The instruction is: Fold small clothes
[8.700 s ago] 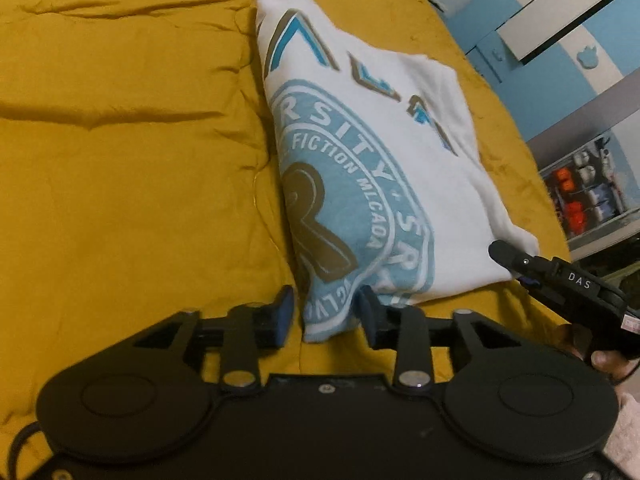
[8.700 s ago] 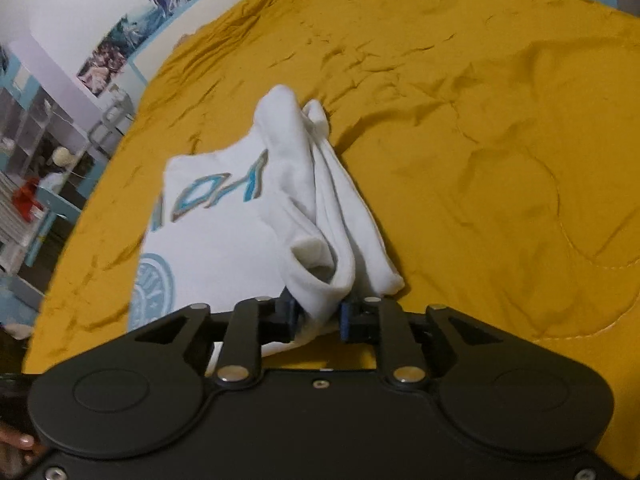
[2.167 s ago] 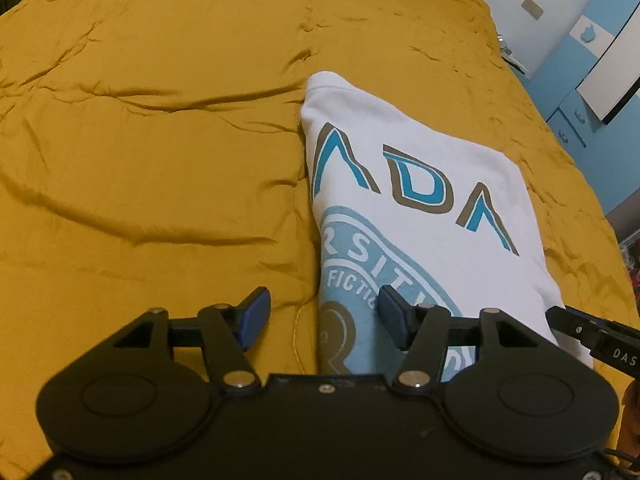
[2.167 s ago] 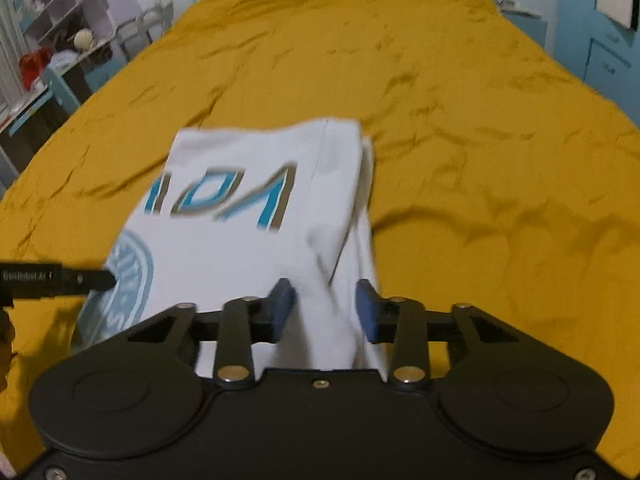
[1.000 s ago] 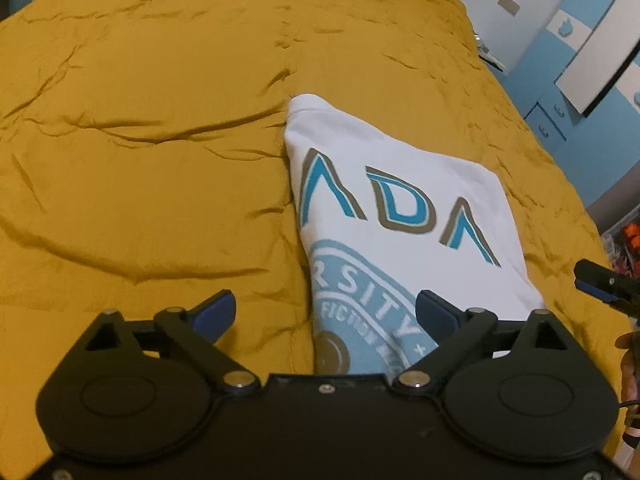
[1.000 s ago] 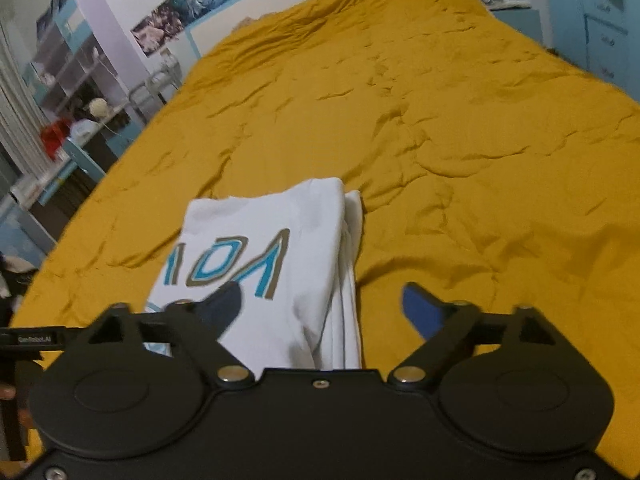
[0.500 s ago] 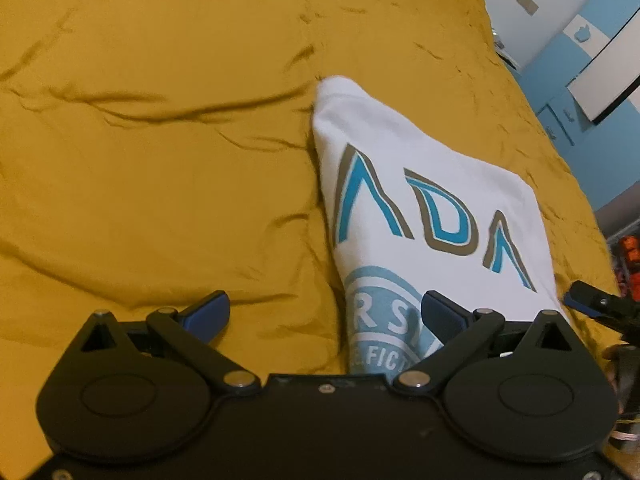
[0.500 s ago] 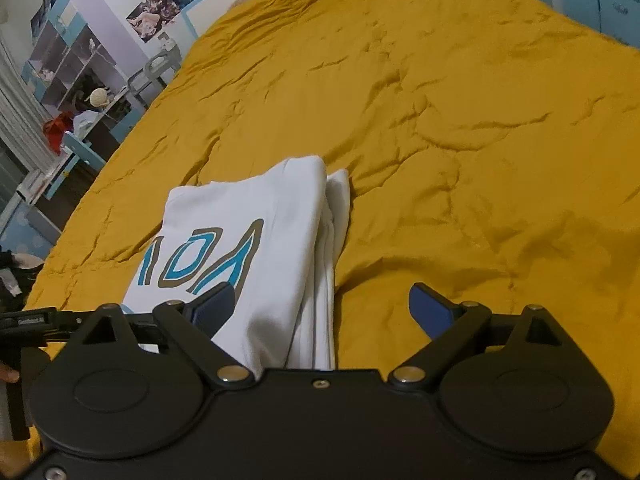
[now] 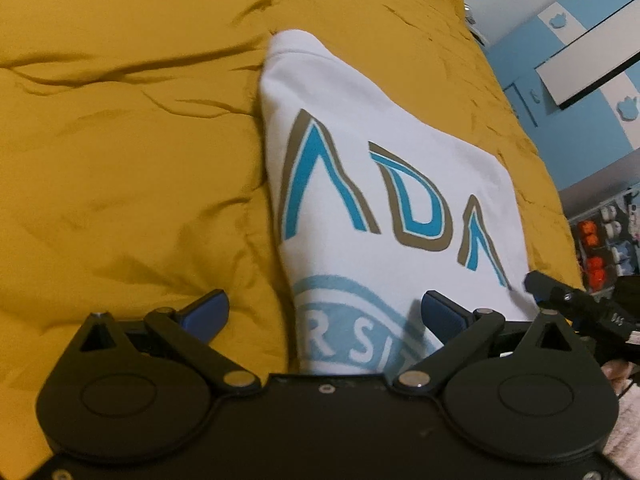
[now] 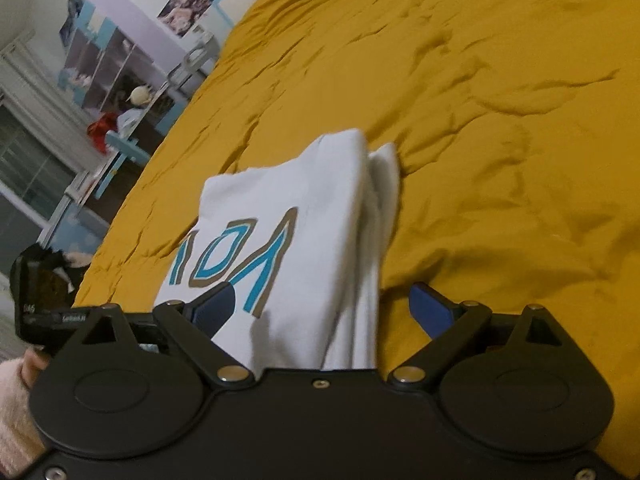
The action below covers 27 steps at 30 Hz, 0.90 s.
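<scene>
Mustard-yellow bedspread fills both views, w/ the folded white T-shirt lying flat on it, blue-and-brown lettering up (layered edge shows in the right wrist view). Left gripper hovers over the shirt's near edge, jaws spread wide, gripping nothing. Right gripper is likewise wide apart, straddling the shirt's folded side.

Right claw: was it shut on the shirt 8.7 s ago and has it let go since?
Yes. The right claw now stands wide open, with the folded white shirt lying flat between its fingers on the yellow bedspread; earlier it pinched the shirt's edge.
</scene>
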Available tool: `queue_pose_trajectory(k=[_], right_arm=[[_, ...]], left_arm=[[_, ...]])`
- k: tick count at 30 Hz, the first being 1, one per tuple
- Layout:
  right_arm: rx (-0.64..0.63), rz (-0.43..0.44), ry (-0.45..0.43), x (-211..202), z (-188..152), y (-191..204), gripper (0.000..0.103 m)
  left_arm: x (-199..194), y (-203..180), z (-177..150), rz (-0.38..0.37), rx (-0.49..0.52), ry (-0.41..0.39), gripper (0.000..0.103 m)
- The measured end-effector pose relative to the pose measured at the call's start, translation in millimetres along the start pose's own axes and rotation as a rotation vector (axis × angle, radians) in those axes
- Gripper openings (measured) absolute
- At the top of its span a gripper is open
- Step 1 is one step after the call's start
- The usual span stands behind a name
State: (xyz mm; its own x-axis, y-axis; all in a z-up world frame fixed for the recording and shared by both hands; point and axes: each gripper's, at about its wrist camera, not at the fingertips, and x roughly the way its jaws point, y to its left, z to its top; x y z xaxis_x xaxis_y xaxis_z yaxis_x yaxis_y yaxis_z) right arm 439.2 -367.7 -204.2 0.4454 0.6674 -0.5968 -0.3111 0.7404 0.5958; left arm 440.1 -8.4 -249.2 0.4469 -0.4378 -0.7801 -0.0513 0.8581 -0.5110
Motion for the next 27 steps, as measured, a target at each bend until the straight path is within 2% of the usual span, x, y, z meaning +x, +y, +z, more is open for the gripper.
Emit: queue_pose_trajectory(k=[5, 9, 11, 13, 14, 16, 18, 19, 21, 23, 27], right_arm=[[0.021, 0.089, 0.027, 14.6, 3.8, 2.7, 0.103], [-0.003, 0.079, 0.055, 23.7, 7.1, 6.4, 0.103], [-0.004, 0.079, 0.055, 23.7, 8.4, 7.0, 0.103], [-0.002, 0.074, 0.048, 21.8, 8.7, 8.5, 0.102], [-0.010, 0.071, 0.044, 20.9, 9.1, 9.6, 0.098], [-0.039, 0.045, 0.038, 17.6, 8.8, 13.9, 0.087], [-0.054, 0.026, 0.039, 13.1, 8.7, 15.2, 0.072], [-0.058, 0.019, 0.033, 10.1, 8.6, 15.1, 0.068], [-0.062, -0.005, 0.041, 5.9, 10.0, 15.4, 0.050], [-0.043, 0.001, 0.041, 0.0, 11.1, 13.4, 0.046], [0.002, -0.020, 0.122, 8.4, 11.2, 7.7, 0.050]], left_arm=[[11.5, -5.9, 7.8, -0.057, 0.006, 0.022, 0.103], [24.7, -8.7, 14.6, -0.081, -0.010, 0.024, 0.103], [27.2, -7.2, 15.5, -0.130, -0.031, 0.013, 0.103], [28.9, -7.2, 16.5, -0.134, -0.056, 0.009, 0.092], [28.9, -8.7, 16.5, -0.110, -0.047, 0.007, 0.078], [25.3, -10.0, 14.4, -0.096, -0.025, 0.000, 0.067], [20.8, -8.5, 13.7, -0.100, -0.022, -0.014, 0.051], [17.9, -5.8, 14.1, -0.108, -0.026, -0.018, 0.048], [15.1, -4.2, 14.2, -0.125, -0.042, -0.024, 0.040], [14.0, -5.8, 14.7, -0.123, -0.041, -0.027, 0.040], [23.7, -4.3, 14.6, -0.114, -0.048, 0.019, 0.058]])
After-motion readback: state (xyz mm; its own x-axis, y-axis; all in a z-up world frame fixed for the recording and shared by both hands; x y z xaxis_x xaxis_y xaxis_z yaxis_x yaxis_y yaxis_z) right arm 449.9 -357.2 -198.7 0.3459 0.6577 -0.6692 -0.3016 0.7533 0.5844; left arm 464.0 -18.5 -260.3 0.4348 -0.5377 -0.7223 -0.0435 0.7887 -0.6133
